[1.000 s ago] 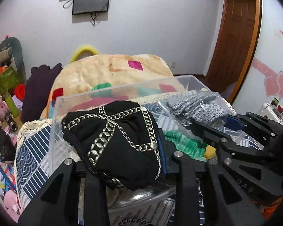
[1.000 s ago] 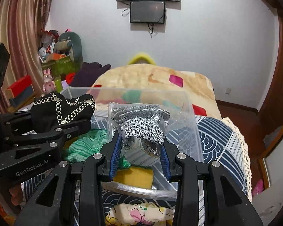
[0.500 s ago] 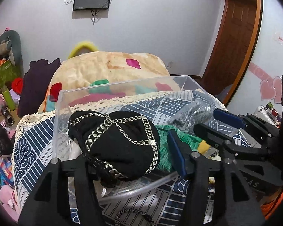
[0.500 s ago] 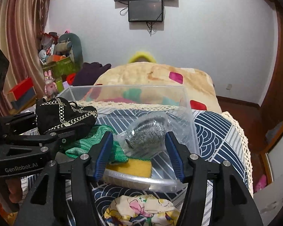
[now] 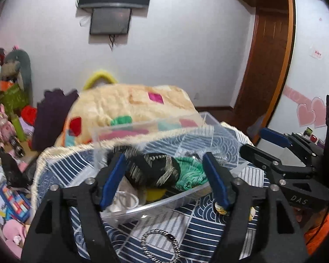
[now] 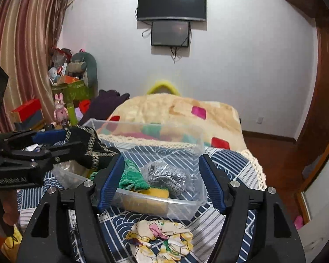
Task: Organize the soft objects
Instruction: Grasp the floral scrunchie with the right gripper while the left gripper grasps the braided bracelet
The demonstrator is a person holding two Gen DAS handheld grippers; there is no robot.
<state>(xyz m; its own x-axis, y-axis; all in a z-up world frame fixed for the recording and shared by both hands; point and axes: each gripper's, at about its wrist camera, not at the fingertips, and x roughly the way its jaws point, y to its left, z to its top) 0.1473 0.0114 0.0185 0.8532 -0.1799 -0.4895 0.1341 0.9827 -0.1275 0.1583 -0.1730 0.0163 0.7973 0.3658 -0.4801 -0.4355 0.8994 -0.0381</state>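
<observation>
Here, both tools, left tool (image 5: 164,178) and right tool (image 6: 161,180), are held wide open and empty above the clear plastic storage bin (image 6: 164,203); the black chain-trimmed pouch (image 5: 153,172) lies inside it. The floral cloth bundle (image 6: 162,240), just in front of the bin, is best gripped squarely next.

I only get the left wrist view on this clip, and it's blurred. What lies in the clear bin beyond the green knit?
Observer: A grey knit in a clear bag lies in the bin, right of the green knit.
Operator: Are the right tongs holding anything?
Observer: No, the right tongs are open and empty.
Operator: Anything soft outside the bin?
Observer: A floral cloth bundle lies on the bedspread in front of it.
</observation>
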